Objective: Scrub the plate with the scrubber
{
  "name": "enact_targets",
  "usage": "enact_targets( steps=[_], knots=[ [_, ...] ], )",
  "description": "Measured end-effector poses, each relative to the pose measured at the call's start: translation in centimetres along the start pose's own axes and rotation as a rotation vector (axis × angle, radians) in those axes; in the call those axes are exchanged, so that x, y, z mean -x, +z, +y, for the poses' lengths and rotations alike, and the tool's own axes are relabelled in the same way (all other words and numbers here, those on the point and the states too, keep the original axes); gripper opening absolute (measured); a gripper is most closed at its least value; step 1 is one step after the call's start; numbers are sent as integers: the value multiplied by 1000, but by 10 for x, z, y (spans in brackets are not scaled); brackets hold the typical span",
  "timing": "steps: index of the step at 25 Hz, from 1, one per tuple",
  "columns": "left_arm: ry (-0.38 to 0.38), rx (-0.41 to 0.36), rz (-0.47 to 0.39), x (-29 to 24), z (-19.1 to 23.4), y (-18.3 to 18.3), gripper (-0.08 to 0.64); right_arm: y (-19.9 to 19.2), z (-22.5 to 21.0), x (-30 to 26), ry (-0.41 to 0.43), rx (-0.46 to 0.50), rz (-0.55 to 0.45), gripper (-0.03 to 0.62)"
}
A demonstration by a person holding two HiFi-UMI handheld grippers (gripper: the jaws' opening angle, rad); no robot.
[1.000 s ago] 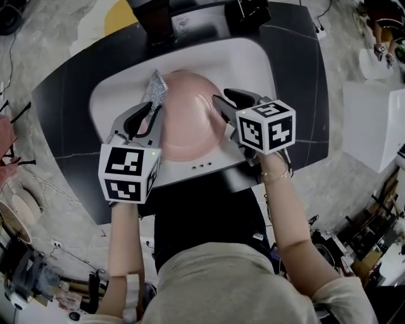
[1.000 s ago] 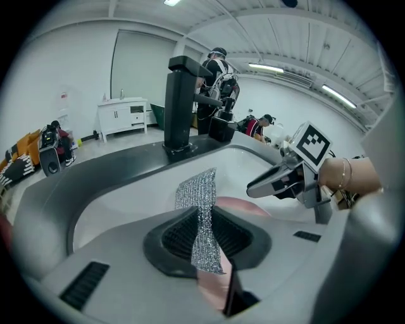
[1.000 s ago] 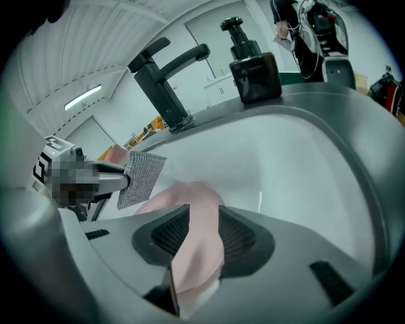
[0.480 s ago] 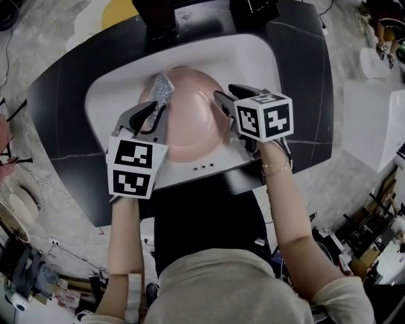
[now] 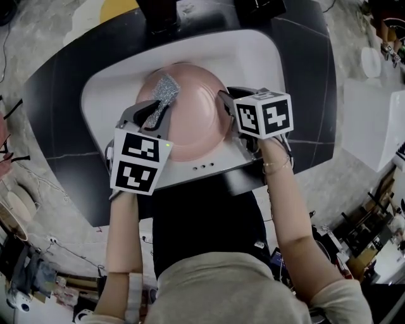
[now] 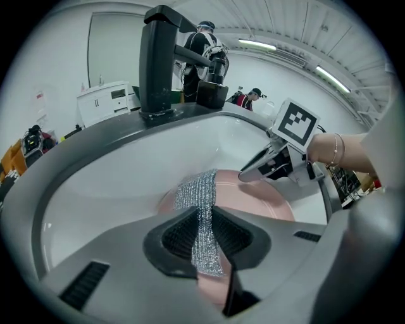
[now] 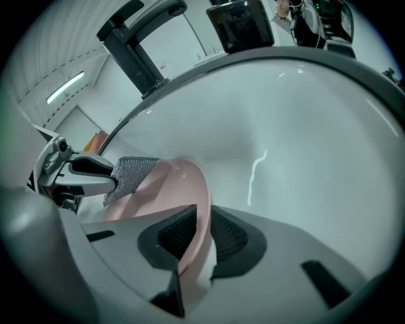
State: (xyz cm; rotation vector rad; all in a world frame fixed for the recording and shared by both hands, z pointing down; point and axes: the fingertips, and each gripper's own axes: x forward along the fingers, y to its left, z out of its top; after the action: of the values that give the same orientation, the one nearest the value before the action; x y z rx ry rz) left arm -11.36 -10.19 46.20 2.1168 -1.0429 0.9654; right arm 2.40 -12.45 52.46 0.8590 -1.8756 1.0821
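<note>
down in the middle of the white sink [image 5: 269, 60], below the dark faucet [image 5: 157, 18]: the pink plate [image 5: 193, 123]. pinched at its right rim by the right gripper [image 5: 229, 100], with jaws just closed in from wide and pads now set on either face of the rim. probably done to keep the plate from sliding or spinning under the rubbing. seems tipped up a little on that side, which would turn the face toward the other hand.

laid on the upper left of that face: the silver mesh scrubber [image 5: 163, 95]. clamped as a flat strip in the left gripper [image 5: 154, 115], jaws nearly together on the thin mesh. left sticking out well past the tips, likely to give a free working pad. looks like the very start of scrubbing, with mesh touching or just about touching the plate.

reaching in from either side and pointing steeply down into the basin, marker cubes turned up toward the head. forearms stretched out ahead of the body, roughly side by side, a thin bracelet [image 5: 273, 166] on the right wrist. well apart from the faucet.
</note>
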Motion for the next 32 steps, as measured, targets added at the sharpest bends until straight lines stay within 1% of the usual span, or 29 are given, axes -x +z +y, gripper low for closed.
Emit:
enact_targets(
  steps=[1, 4, 9, 12, 15, 19, 22, 25, 28, 32],
  knots=[
    [-9, -7, 7, -2, -2, -1, 83, -1, 0, 0, -2, 5, 3, 74],
    [-34, -28, 29, -8, -10, -5, 83, -1, -2, 0, -4, 9, 3, 43],
    [-45, -96, 67, -18, -17, -11, 83, 0, 1, 0, 31, -13, -16, 40],
    [-83, -153, 109, -25, -29, -18, 83, 0, 0, -1, 23, -6, -11, 35],
    [-118, -211, 149, -30, -42, -25, 83, -3, 0, -4, 33, -24, -9, 31],
    [-129, -245, 173, -36, -50, -27, 83, 4, -1, 1, 13, -17, -24, 31],
    [-156, -267, 195, -42, -58, -30, 83, 5, -2, 1, 6, -19, -26, 29],
    [-176, -313, 222, -46, -66, -33, 83, 4, -2, 1, 5, -15, -23, 28],
    [-204, -344, 229, -50, -75, -32, 82, 6, -1, 2, 0, 0, -25, 29],
    [-231, -365, 226, -57, -83, -28, 81, 7, 0, 2, 2, 4, -26, 29]
  ],
)
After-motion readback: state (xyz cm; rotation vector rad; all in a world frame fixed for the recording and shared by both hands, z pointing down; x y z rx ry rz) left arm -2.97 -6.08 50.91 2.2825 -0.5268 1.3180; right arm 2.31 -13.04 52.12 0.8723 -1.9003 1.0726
